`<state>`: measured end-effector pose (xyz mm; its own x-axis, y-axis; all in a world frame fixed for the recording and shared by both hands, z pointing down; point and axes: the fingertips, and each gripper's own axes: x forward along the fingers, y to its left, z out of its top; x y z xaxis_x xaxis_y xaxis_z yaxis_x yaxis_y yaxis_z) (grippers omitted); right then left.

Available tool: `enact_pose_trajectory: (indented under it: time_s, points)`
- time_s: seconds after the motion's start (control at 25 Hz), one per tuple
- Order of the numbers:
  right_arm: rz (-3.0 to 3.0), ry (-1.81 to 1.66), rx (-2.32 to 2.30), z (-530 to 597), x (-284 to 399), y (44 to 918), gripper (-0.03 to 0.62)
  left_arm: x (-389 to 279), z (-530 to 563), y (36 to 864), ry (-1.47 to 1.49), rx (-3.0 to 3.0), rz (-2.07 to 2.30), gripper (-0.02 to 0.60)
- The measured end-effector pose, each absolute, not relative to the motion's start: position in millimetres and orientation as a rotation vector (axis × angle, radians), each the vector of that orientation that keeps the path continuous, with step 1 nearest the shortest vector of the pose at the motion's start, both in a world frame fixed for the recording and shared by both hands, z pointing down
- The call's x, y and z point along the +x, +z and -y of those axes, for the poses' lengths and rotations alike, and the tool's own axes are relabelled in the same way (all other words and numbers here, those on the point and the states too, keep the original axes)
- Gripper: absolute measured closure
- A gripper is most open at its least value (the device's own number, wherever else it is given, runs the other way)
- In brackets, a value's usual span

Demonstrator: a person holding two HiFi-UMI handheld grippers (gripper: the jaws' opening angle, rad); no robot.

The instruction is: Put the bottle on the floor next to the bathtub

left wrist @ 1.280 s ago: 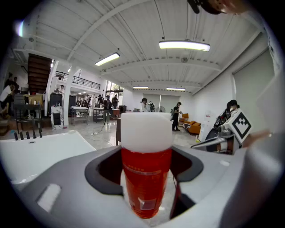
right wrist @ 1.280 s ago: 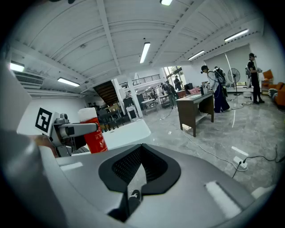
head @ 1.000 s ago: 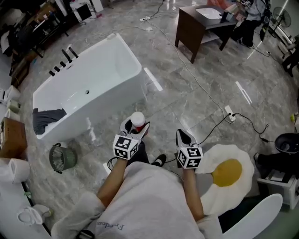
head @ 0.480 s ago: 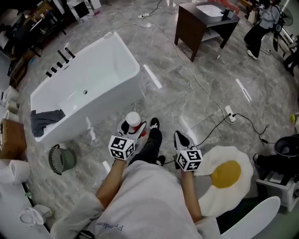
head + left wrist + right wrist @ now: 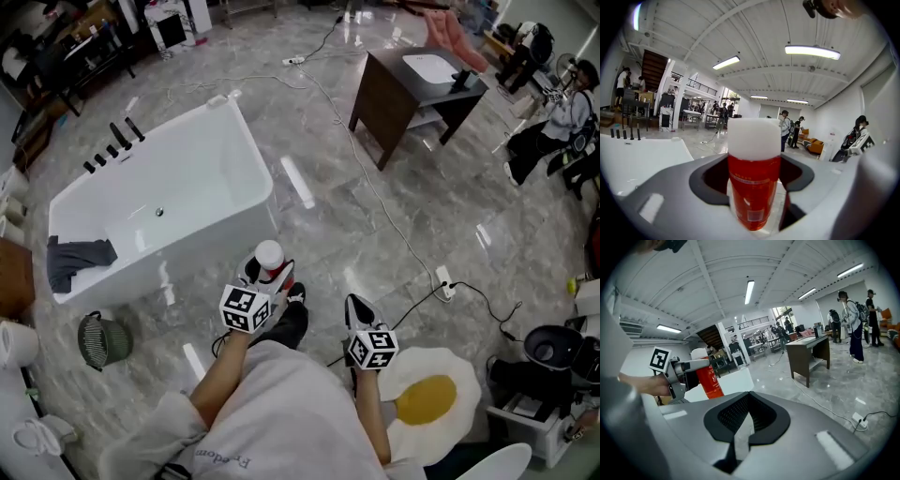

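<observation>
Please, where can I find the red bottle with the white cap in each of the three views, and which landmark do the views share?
Head view: the bottle is at lower centre, just below the near corner of the bathtub.
Left gripper view: the bottle stands upright at centre, between the jaws.
Right gripper view: the bottle is left of centre, at mid-height.
Shared landmark: the white bathtub, also at left and beside the bottle.
</observation>
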<state>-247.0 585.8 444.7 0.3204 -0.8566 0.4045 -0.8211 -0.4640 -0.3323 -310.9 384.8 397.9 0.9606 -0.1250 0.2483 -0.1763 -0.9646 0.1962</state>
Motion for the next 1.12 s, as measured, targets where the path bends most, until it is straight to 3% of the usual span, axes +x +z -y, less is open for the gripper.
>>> enact_pose_trajectory:
  time_s: [0.64, 1.12]
  points:
    - [-1.932, -0.831, -2.345, -403.9, -141.2, 443.9, 0.593, -188.7, -242.2, 379.9, 0.336, 2.962, 0.286, 0.239]
    - [-1.993, -0.878, -2.426, -353.7, -88.9, 459.4, 0.594, -138.8, -202.5, 392.4, 0.348, 2.948, 0.28, 0.239]
